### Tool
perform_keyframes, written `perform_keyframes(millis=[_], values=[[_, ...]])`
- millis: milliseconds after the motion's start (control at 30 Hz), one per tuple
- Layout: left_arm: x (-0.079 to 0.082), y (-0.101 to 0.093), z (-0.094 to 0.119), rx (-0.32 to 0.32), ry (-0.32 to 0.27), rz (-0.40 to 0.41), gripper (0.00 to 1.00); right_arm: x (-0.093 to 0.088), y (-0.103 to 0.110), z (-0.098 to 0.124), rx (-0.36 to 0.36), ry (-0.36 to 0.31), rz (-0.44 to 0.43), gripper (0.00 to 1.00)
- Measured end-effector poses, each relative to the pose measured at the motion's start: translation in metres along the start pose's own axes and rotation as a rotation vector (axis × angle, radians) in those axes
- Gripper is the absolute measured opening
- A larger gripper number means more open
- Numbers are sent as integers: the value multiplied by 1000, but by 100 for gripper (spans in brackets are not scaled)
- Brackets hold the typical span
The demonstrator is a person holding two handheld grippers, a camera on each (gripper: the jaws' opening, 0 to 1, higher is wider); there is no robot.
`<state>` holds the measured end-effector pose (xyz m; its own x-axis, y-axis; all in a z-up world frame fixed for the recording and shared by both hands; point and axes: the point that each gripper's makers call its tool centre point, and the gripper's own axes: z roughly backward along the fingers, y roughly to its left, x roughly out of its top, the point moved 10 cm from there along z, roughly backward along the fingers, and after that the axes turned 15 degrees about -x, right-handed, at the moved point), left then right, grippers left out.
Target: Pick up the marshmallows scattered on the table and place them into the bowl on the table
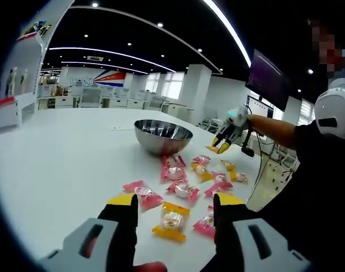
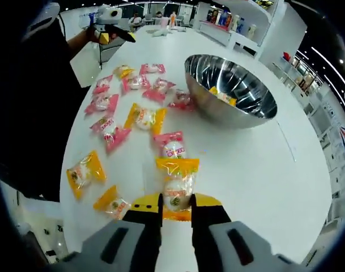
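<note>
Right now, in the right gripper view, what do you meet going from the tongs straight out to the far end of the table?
Right tongs → yellow-wrapped marshmallow between their tips → pink-wrapped marshmallow → shiny steel bowl with a yellow packet inside → the other tongs held at the table's far edge.

The right gripper (image 2: 176, 211) pinches a yellow-wrapped marshmallow (image 2: 176, 187) on the white table (image 2: 263, 170), with a steel bowl (image 2: 229, 90) beyond and other wrapped marshmallows (image 2: 132, 102) scattered toward the table's edge.

My yellow-tipped black right gripper (image 2: 176, 205) pinches a yellow-wrapped marshmallow (image 2: 176, 190); pink and yellow ones lie beside the silver bowl (image 2: 229, 90).
</note>
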<state>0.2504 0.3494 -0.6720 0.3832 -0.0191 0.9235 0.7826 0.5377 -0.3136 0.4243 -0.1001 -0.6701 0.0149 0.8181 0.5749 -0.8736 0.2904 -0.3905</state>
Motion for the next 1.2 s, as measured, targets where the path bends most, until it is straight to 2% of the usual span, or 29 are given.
perform_keyframes(millis=[300, 533, 733, 933, 1200], values=[[0, -1, 0, -2, 0, -1, 53, 34, -16, 12, -116, -153, -135, 20], [1, -1, -2, -6, 1, -2, 53, 65, -31, 15, -199, -263, -321, 20], [1, -4, -7, -22, 2, -7, 53, 78, -42, 9, -240, -284, -381, 20], [1, -7, -6, -18, 5, -11, 53, 89, -48, -10, -268, -298, -429, 20], [1, -13, -4, -22, 10, -19, 52, 96, -52, -31, -259, -276, -490, 20]])
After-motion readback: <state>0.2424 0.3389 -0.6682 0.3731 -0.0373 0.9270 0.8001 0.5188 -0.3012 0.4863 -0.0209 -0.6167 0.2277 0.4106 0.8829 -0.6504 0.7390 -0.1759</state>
